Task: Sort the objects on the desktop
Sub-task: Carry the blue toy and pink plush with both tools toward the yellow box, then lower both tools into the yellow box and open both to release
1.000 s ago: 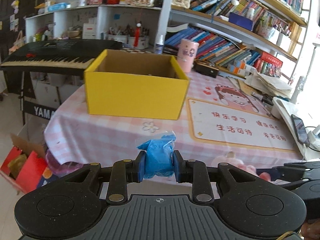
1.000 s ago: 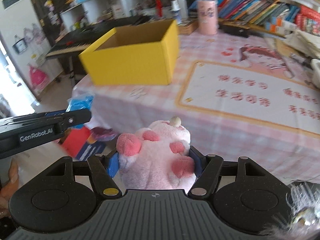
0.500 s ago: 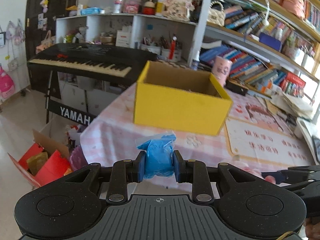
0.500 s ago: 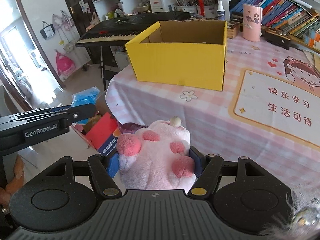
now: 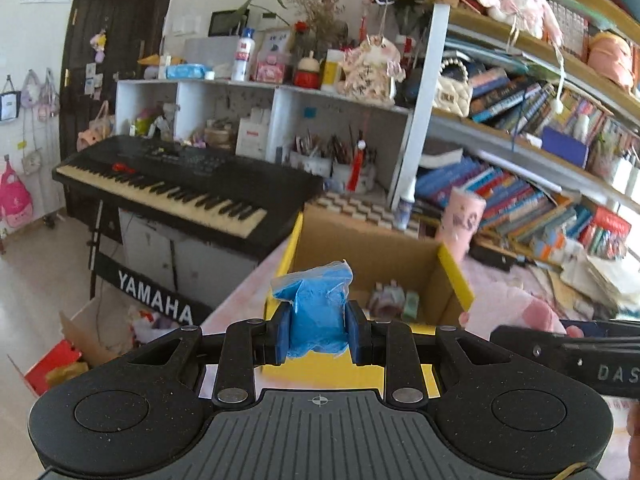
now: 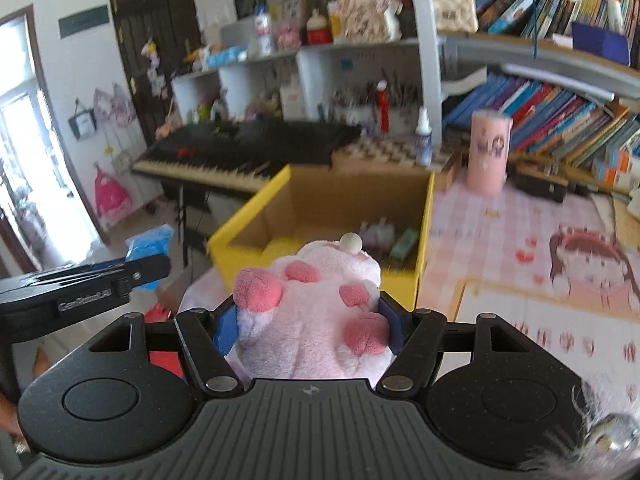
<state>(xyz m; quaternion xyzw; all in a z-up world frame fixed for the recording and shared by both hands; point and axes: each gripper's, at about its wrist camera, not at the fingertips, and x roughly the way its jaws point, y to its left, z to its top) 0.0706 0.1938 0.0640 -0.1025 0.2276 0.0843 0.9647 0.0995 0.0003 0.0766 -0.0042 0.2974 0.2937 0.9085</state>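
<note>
My left gripper (image 5: pixel 319 334) is shut on a blue plastic packet (image 5: pixel 316 308), held in the air just before the near wall of the open yellow cardboard box (image 5: pixel 454 276). My right gripper (image 6: pixel 308 330) is shut on a pink plush toy (image 6: pixel 312 312) with darker pink paw pads, also just short of the yellow box (image 6: pixel 424 240). Small items lie on the box floor (image 6: pixel 384 236). The left gripper and its blue packet show at the left of the right wrist view (image 6: pixel 150 244); the pink plush shows at the right of the left wrist view (image 5: pixel 516 312).
The box stands on a table with a pink checked cloth (image 6: pixel 520 240). A pink cup (image 6: pixel 490 152) stands behind the box. A black keyboard (image 5: pixel 180 188) stands to the left of the table, bookshelves (image 5: pixel 520 152) behind it. A cardboard box with red bags (image 5: pixel 64 360) sits on the floor.
Both grippers have risen and come closer to the yellow box, so I look down into it now. Each keeps its hold on its object.
</note>
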